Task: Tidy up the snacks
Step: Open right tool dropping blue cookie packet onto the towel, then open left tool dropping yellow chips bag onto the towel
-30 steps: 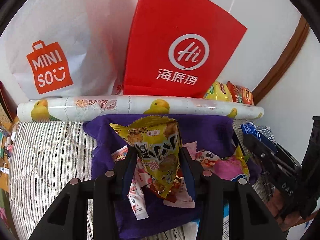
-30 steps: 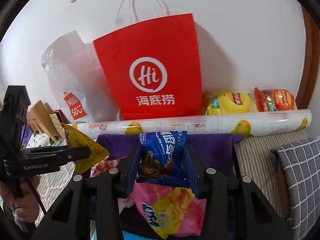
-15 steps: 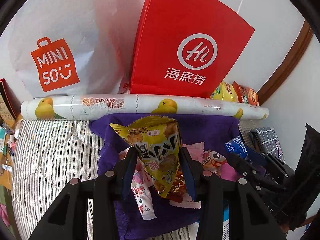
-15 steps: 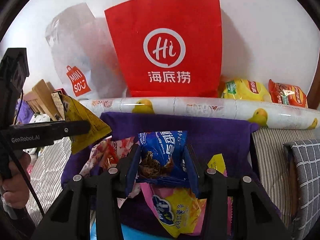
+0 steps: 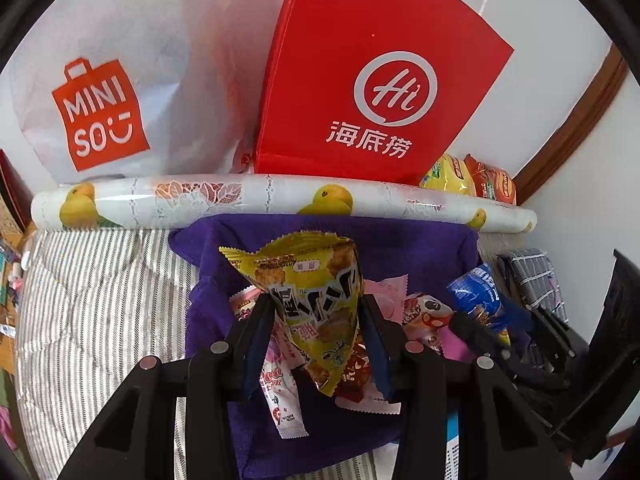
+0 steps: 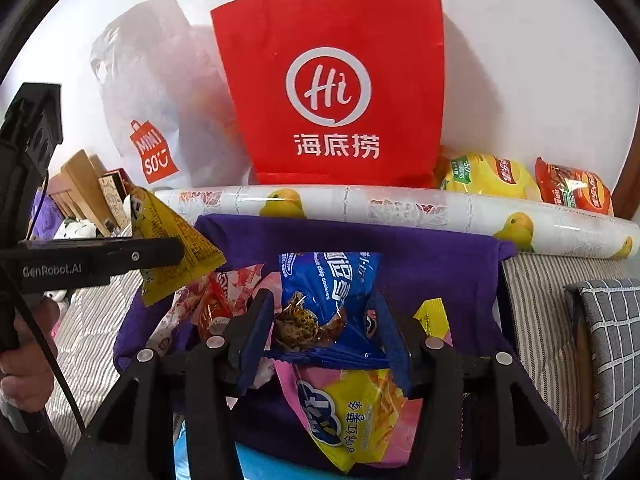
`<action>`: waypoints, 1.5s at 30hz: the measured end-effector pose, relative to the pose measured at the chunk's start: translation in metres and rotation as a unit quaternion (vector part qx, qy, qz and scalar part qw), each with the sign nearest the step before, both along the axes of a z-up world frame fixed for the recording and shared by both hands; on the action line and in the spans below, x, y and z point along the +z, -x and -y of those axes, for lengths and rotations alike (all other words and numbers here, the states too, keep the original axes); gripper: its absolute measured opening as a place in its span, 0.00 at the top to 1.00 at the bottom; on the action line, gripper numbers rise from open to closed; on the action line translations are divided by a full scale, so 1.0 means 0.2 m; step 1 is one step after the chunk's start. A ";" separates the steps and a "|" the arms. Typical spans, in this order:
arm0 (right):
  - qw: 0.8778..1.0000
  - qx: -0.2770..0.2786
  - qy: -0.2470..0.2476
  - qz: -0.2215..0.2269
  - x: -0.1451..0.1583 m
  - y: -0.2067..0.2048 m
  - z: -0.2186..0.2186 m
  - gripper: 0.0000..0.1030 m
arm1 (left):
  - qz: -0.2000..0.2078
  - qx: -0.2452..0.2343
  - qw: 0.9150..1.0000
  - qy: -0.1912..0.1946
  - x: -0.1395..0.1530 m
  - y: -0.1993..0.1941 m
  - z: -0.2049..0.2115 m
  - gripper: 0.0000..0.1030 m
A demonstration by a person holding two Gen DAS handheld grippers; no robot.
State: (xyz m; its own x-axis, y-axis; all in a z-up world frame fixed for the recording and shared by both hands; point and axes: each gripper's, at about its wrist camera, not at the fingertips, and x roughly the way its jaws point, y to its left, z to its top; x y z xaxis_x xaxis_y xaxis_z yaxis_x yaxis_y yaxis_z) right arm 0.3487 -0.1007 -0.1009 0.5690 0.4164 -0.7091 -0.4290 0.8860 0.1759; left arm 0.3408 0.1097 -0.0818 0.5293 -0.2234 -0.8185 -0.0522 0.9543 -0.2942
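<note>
- left gripper (image 5: 316,336) clamped on yellow snack packet (image 5: 312,300), frame centre
- right gripper (image 6: 326,332) fingers opening, blue cookie packet (image 6: 328,296) between
- purple cloth (image 6: 432,264) edge meets duck-print roll (image 6: 420,208)
- only right view shows hand (image 6: 24,364), lower left

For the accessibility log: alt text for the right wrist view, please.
The right gripper, jaws opening, has a blue cookie packet between them over a purple cloth strewn with snacks. A red paper bag stands behind.

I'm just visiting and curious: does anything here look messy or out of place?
Yes. Snack packets lie jumbled, overlapping at angles, on the purple cloth, while two more bags sit apart behind the patterned roll. Nothing looks torn or spilled.
</note>
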 end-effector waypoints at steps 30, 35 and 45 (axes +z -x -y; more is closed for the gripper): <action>0.999 -0.026 -0.034 0.032 0.08 0.08 0.15 0.40 | -0.017 -0.053 0.998 0.009 -0.12 -0.01 0.17 0.59; 0.999 -0.029 -0.034 0.031 0.07 0.07 0.16 0.40 | -0.016 -0.055 0.998 0.008 -0.12 -0.01 0.18 0.59; 0.998 -0.035 -0.036 0.025 0.06 0.05 0.17 0.39 | -0.030 -0.069 0.997 0.007 -0.16 -0.03 0.20 0.59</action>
